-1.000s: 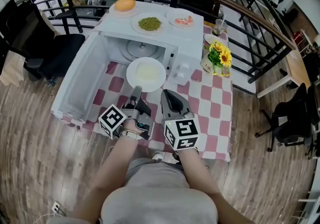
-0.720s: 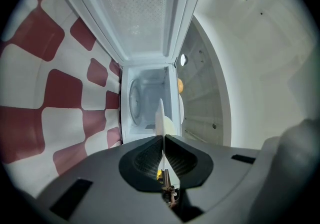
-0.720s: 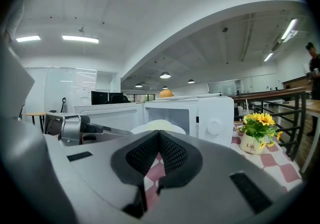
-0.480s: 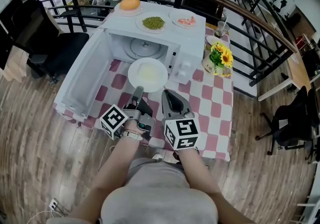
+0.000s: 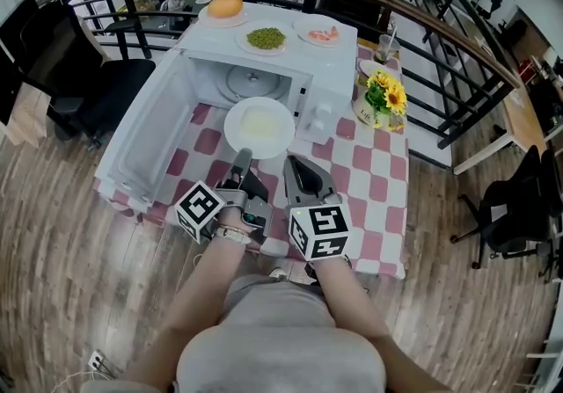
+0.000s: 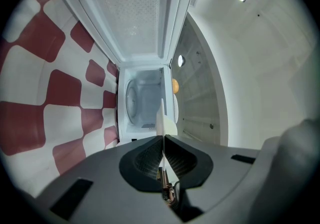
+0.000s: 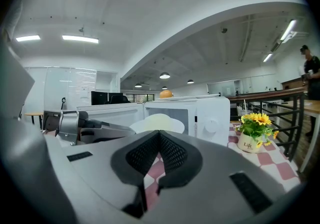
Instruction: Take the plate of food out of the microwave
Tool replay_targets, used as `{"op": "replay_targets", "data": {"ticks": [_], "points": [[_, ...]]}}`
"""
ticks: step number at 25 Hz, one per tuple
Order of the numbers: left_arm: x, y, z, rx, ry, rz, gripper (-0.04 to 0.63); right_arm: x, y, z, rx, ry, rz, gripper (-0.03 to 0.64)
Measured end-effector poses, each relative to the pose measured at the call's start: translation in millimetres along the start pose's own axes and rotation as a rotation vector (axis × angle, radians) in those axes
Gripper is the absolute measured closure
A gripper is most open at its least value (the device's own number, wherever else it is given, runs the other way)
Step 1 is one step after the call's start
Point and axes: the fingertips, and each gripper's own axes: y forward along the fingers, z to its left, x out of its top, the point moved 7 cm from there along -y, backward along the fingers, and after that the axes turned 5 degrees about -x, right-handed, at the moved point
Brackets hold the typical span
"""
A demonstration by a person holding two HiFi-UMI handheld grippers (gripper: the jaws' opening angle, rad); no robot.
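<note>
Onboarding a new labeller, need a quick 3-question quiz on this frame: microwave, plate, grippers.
1. True or false: the microwave door is shut.
2. Which gripper holds the plate? A left, B right, C both.
3. Fill in: ___ dishes of food sit on the microwave's top.
Key: 1 false, it is open. 2 A, the left gripper pinches its rim; the right gripper is shut and empty. 3 three.

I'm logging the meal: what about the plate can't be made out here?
- The food on the plate: head view, pale, too small to name.
- Plate's top: left gripper view, seen edge-on.
- Plate's lower part: right gripper view, behind the right gripper.
</note>
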Motion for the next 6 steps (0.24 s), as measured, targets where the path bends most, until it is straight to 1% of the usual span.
{"op": "replay_targets", "data": {"ticks": [6], "points": [[-4.2,2.7,-3.6,-0.007,0.003,0.006,0.580,-0.9,-1.1,-2.9,-0.005,-0.007,0.012,0.592]]}}
